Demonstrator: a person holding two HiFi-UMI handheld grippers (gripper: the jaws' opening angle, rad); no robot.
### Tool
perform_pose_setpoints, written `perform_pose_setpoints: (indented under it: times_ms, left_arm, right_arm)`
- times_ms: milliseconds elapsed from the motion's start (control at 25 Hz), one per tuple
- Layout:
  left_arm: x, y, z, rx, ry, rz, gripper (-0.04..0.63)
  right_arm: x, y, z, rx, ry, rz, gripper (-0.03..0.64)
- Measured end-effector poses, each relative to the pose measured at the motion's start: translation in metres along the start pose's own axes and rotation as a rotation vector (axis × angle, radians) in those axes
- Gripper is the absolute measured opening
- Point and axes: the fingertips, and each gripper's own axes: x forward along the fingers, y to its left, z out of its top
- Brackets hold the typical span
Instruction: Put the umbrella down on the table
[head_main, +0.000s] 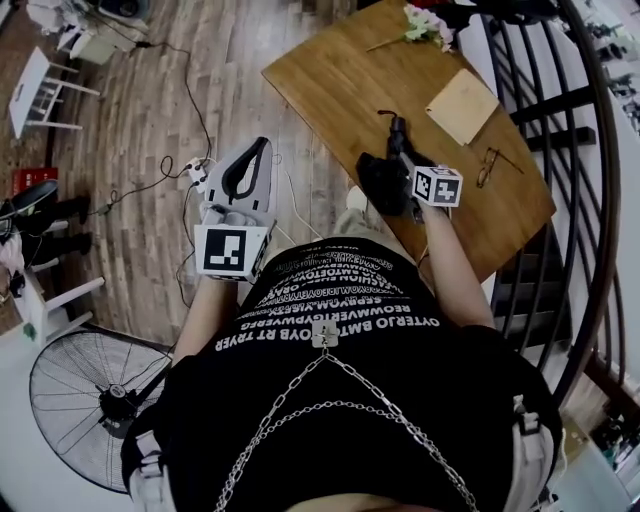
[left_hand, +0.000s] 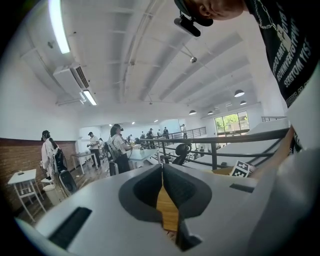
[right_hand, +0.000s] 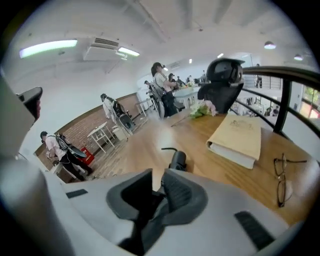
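Well, over on the left, the left gripper hovers above the floor beside the table, jaws pressed together on nothing. On the wood lies the black umbrella, near the front edge. The right gripper sits right over it, jaws a narrow slit apart, not clamping. Further right: a book, then glasses.
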Motion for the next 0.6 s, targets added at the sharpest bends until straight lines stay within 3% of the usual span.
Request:
perform_pose_setpoints:
  times_ms: [40, 120, 600]
  left_arm:
    - [-0.003, -0.001, 0.001, -0.002, -0.001, -0.005, 0.031]
    - [-0.008, -0.002, 0.003, -0.004, -0.007, -0.019, 0.031]
    - [-0.055, 0.010, 0.014, -0.043, -0.124, -0.033, 0.031]
  right_arm:
    - [-0.008, 0.007, 0.007, -0.018, -0.033, 0.006, 0.053]
    - [-0.026, 0.022, 0.022, -0.046, -0.097, 0.029, 0.023]
    - [-0.150, 0.115, 0.080, -0.304, -0.354, -0.005, 0.017]
